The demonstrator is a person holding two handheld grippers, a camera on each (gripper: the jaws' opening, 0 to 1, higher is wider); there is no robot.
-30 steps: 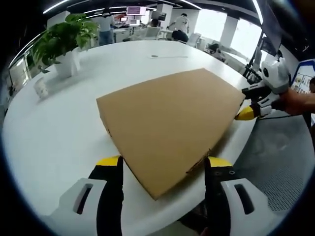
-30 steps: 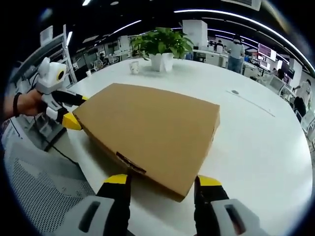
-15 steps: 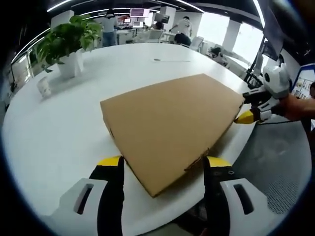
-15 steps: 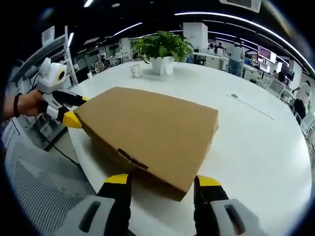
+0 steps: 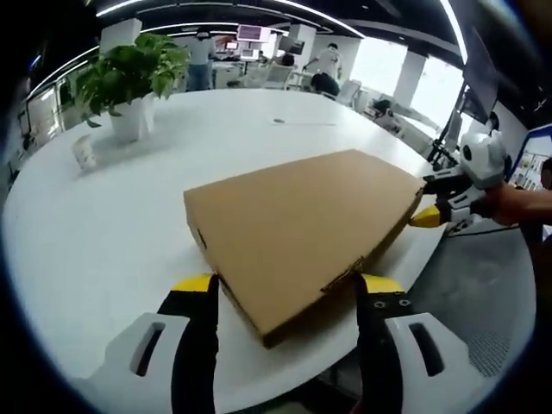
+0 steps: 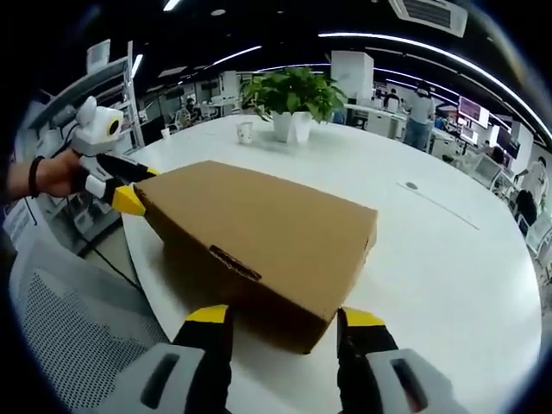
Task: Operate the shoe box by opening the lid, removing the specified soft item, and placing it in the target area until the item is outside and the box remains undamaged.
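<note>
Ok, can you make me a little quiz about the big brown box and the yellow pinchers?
1. True or false: the lid of the shoe box is already wide open.
2. What stands on the white table behind the box: A) a potted plant, B) a lamp, C) a pile of books?
3. Fill in: the left gripper and the right gripper each have a ______ of the box between their open jaws.

Key:
1. False, the top looks flat and shut.
2. A.
3. Corner.
</note>
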